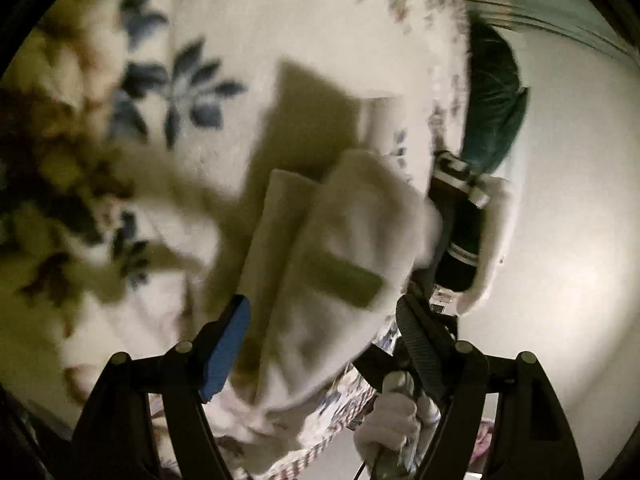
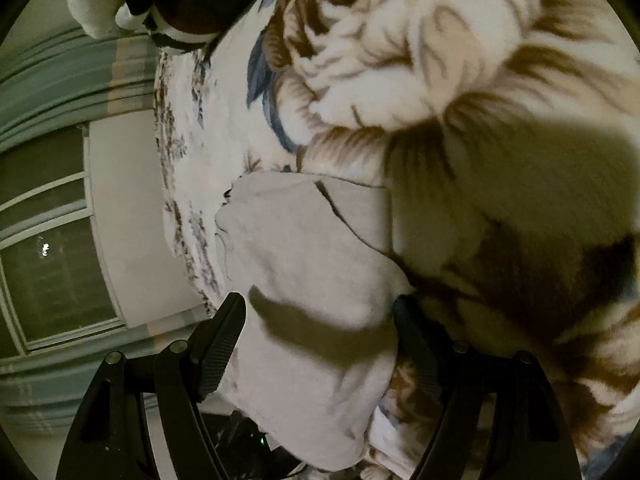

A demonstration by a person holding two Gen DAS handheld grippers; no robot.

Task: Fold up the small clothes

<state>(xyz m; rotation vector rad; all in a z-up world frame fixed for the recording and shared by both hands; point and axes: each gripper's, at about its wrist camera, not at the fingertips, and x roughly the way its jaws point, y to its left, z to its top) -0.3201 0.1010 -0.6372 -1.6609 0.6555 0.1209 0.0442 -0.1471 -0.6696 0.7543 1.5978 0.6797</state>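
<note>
Black fingers of the left gripper stand closest to the left wrist camera, one of them carrying a blue pad. They are spread wide, and a pale cream cloth lies between them, folded in soft layers. The picture is blurred, so it cannot be told whether the fingers touch the cloth, but they do not pinch it. The cloth rests on a fleece blanket with a white ground and blue and brown flowers. At the right edge of the blanket there is a dark green cushion. Near it, in front of the pale wall, a black device with white bands is seen, and under it a white gloved hand grips a handle.

In the right wrist view, the right gripper is also spread wide. A small light grey garment lies between its two black fingers and reaches out beyond them over the blanket, which here shows a large brown and cream pattern. The fingers stand at both sides of the garment, and no squeezing of the fabric is visible. On the left side of this view a window and a green curtain are seen behind the edge of the blanket.
</note>
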